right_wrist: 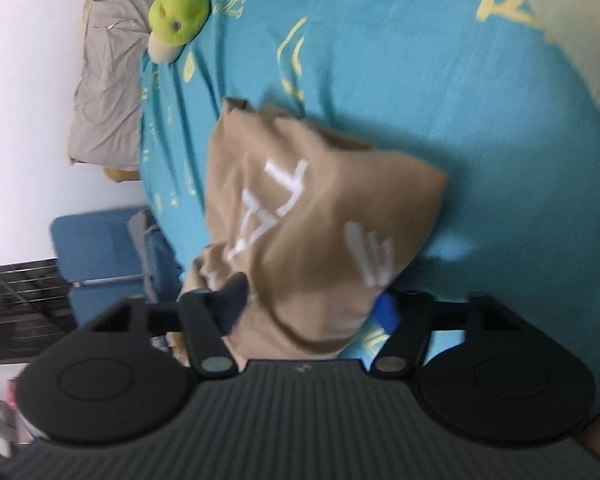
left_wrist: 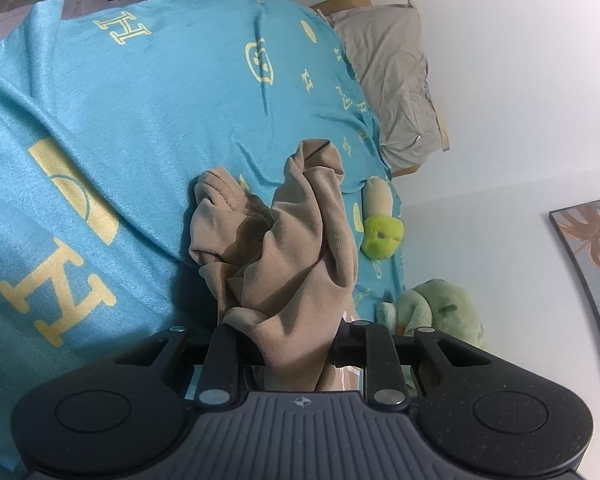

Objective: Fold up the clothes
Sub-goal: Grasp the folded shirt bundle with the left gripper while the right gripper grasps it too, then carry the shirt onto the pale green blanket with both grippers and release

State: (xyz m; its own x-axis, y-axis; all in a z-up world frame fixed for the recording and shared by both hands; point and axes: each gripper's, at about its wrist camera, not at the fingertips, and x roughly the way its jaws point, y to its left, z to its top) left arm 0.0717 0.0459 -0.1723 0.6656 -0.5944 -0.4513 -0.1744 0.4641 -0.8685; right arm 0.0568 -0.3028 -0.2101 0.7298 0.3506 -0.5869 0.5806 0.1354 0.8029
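Note:
A tan garment (left_wrist: 284, 248) hangs bunched over a turquoise blanket with yellow letters (left_wrist: 140, 120). My left gripper (left_wrist: 288, 344) is shut on a gathered edge of it, and the cloth rises in crumpled folds ahead of the fingers. In the right wrist view the same tan garment (right_wrist: 320, 208) shows white printed marks on its front. My right gripper (right_wrist: 312, 312) is shut on its lower edge, the cloth filling the gap between the fingers. The right wrist view is blurred.
A grey pillow (left_wrist: 396, 80) lies at the head of the bed by the white wall. A green plush toy (left_wrist: 380, 232) and a larger green plush (left_wrist: 440, 308) rest near it. A blue chair (right_wrist: 100, 248) stands beside the bed. A framed picture (left_wrist: 592, 240) leans on the wall.

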